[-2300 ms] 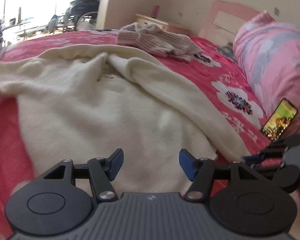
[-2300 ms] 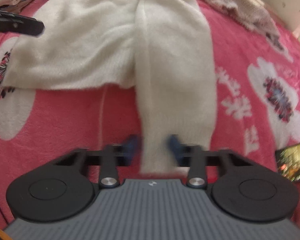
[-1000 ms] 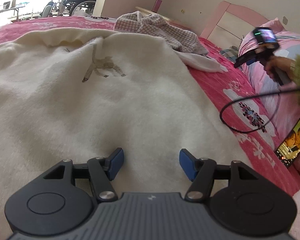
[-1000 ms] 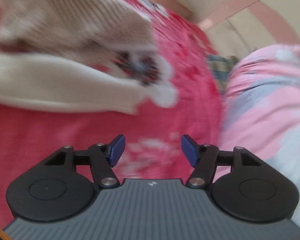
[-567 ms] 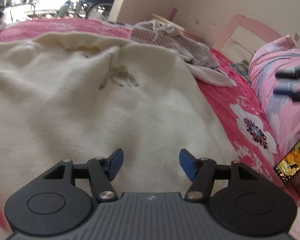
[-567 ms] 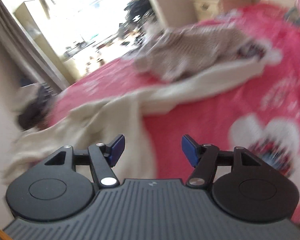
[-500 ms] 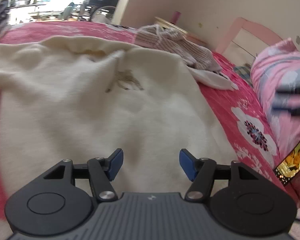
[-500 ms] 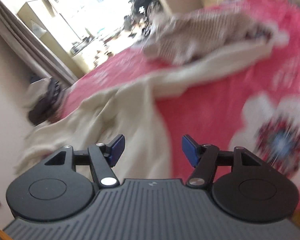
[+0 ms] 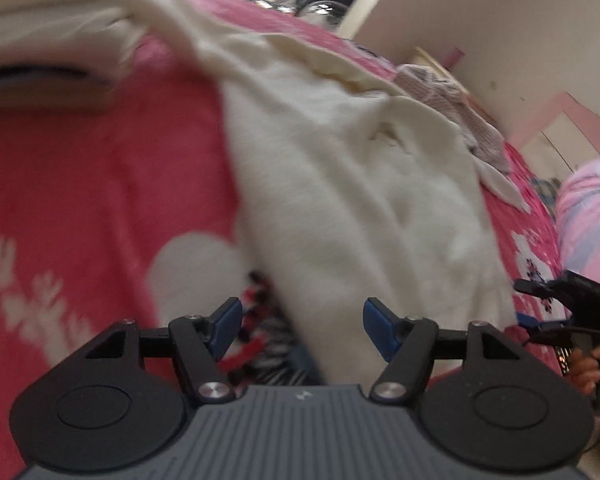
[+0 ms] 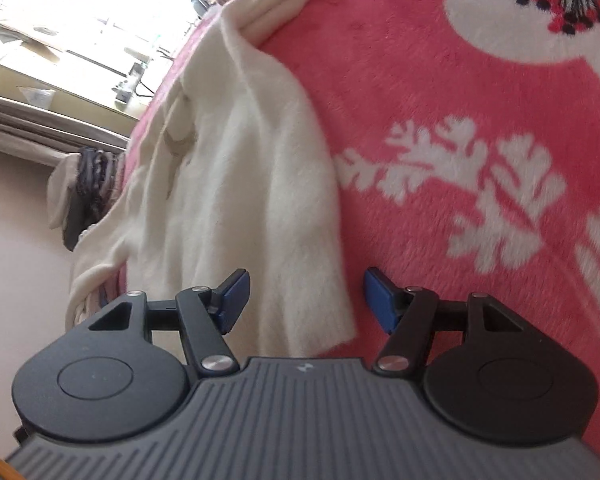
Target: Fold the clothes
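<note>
A cream sweater [image 9: 364,200] is lying on a pink blanket [image 10: 480,100] showing white leaf and red-black-blue flower prints; blue pads [image 10: 380,300] are tipping black grippers.

Left gripper [image 9: 302,322] and right gripper [image 10: 306,298], jaws wide apart, empty.

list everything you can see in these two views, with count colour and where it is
sweater: 1, cream, spread over the bed, its hem nearest both grippers
blanket: 1, pink with white flowers, covering the bed under the sweater
checked garment: 1, pale pink and white, bunched on the bed beyond the sweater
pillow: 1, pink and pale blue, at the right edge of the bed
headboard: 1, pink, against the far wall
clothes pile: 1, grey and beige, at the bed's far side
left gripper: 1, black with blue pads, open at the sweater's hem
right gripper: 1, black with blue pads, open around the hem corner
</note>
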`<state>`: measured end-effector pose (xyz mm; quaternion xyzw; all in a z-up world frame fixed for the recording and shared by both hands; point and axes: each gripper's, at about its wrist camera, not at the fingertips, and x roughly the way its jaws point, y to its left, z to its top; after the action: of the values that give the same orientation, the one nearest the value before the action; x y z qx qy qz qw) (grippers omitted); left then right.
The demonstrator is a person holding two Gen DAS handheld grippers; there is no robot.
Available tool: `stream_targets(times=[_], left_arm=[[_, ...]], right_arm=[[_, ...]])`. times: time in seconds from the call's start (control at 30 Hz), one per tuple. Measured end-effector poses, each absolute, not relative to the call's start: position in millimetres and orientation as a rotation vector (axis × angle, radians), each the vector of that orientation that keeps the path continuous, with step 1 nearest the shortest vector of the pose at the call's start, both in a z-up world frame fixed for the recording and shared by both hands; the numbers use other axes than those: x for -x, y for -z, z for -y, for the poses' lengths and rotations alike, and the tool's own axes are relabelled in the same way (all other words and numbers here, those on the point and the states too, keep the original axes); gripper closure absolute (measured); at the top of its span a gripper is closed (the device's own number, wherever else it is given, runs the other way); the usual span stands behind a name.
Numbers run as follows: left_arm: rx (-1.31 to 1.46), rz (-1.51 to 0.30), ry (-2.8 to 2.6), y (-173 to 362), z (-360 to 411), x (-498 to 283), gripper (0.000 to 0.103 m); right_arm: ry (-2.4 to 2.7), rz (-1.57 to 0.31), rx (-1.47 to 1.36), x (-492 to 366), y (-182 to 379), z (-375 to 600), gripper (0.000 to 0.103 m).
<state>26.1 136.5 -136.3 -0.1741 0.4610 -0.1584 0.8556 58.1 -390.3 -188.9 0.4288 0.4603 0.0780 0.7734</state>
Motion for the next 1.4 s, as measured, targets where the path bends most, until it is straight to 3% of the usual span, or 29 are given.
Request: stream_targets(times=[0.2,0.3,0.37,0.47,0.6,0.7,0.87,1.1,1.17,1.33,1.4], left_arm=[[0.423,-1.029,0.406,158,-129,-34,0.046],[0.413,-1.040,0.379,167,-116,-36,0.057],[0.387,-1.020,0.377,166,-107,-36,0.080],[0.398,-1.004,0.376,160,-104,-34,0.093],[0.447,-0.999,0.403,143,-117,-29,0.095],[0.448,-1.041,0.404,141,-121,-30,0.097],[0.435,-1.147,0.350,167,-123,-38,0.097],[0.355,-1.141,0.375,162,-115,-40,0.090],[0.349,-1.143,0.382,161,-114,-41,0.085],[0.350,-1.140,0.375,163,-112,-42,0.082],[0.345,-1.134,0.369,163,-111,-40,0.082]], right_arm=[[-0.158,-0.960,-0.972,-48,191,380,0.047],[-0.125,-0.938,-0.980,-47,199,374,0.066],[-0.137,-0.951,-0.933,-45,198,364,0.090],[-0.135,-0.933,-0.856,-42,180,358,0.094],[-0.138,-0.818,-0.726,-37,115,375,0.094],[-0.150,-0.852,-0.589,-39,85,376,0.094],[-0.081,-1.111,-0.489,-44,133,372,0.092],[0.034,-1.035,-0.736,-18,154,408,0.087],[0.037,-0.970,-0.799,-14,151,415,0.075],[0.010,-0.882,-0.827,-30,160,416,0.060],[-0.005,-0.930,-0.818,-44,172,408,0.060]])
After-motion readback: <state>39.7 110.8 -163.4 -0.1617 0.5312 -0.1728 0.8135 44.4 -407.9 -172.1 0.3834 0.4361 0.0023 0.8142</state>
